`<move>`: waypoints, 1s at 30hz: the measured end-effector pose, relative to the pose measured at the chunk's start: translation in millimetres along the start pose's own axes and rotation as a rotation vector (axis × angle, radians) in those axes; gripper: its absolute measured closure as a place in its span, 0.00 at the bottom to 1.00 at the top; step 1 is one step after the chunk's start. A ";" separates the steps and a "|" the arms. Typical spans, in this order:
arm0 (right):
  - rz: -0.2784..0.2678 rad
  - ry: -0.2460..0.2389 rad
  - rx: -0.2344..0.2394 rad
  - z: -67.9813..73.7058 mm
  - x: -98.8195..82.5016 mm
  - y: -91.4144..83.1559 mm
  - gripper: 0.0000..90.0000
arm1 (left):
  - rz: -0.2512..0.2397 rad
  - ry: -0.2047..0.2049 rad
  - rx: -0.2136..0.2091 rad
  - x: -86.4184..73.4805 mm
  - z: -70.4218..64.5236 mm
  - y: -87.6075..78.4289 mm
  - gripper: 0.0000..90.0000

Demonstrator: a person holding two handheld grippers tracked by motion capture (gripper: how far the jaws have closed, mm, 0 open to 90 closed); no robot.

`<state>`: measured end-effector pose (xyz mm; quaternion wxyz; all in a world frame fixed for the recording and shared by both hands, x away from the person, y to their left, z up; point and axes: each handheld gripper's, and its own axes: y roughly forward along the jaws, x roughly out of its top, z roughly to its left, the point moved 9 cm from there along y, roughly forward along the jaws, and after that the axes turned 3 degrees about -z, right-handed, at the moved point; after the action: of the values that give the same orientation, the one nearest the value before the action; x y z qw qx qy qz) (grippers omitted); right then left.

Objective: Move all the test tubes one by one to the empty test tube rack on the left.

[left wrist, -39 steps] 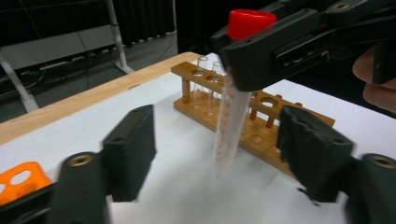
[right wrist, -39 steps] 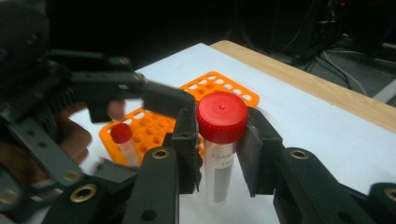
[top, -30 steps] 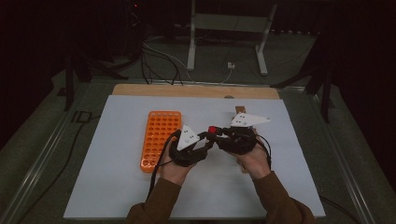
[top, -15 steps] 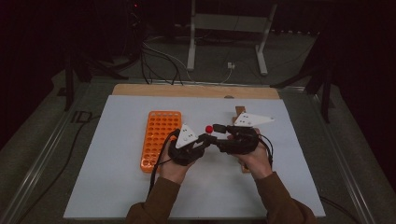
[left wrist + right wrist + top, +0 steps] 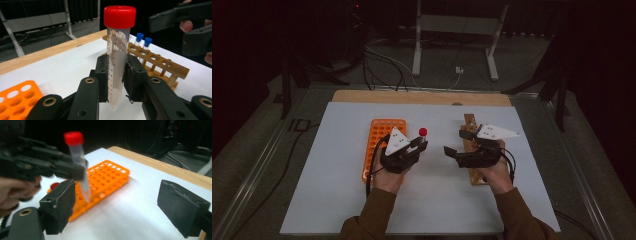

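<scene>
Above the middle of the white bench, my left claw [image 5: 117, 82] clenched a red-capped tube [image 5: 118, 53] upright at mid-barrel, beside the orange rack [image 5: 383, 145]. My right claw [image 5: 459, 142], its jaws just opening with nothing between, stood released nearby. I judged the tube light, stiff and slippery, best gripped mid-barrel.

A: What is clamped by the left hand-held gripper [image 5: 117, 85]?

B: A red-capped tube [image 5: 118, 57] is held upright. A wooden rack [image 5: 160, 65] with two blue-capped tubes [image 5: 143, 42] is seen behind, near the desk [image 5: 62, 67] edge.
</scene>
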<state>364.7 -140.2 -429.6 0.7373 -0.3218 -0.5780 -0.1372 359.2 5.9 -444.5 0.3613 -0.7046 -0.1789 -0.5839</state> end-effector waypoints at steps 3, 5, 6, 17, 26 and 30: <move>0.009 -0.004 -0.033 -7.9 -7.0 -4.9 0.13 | -0.014 0.002 0.012 1.0 6.4 -5.7 0.83; 0.018 -0.007 -0.064 -13.8 -11.6 -8.4 0.07 | -0.023 0.002 0.019 1.3 10.6 -10.2 0.83; 0.021 -0.004 -0.078 -16.5 -13.7 -10.3 0.03 | -0.030 -0.001 0.022 1.4 12.7 -12.5 0.83; -0.012 0.012 -0.159 -36.5 -24.0 -33.6 0.00 | -0.045 -0.023 0.057 -7.7 35.3 -39.2 0.83; -0.012 0.032 -0.182 -43.3 -31.2 -42.3 0.00 | -0.012 -0.031 0.063 -25.4 45.9 -54.2 0.83; -0.010 0.032 -0.183 -43.8 -32.7 -43.3 0.00 | 0.000 -0.042 0.062 -33.8 48.4 -58.8 0.83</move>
<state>363.6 -206.2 -452.2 0.7131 -0.3830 -0.5528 -0.1982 344.5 86.0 -461.8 0.3794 -0.7051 -0.2043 -0.5632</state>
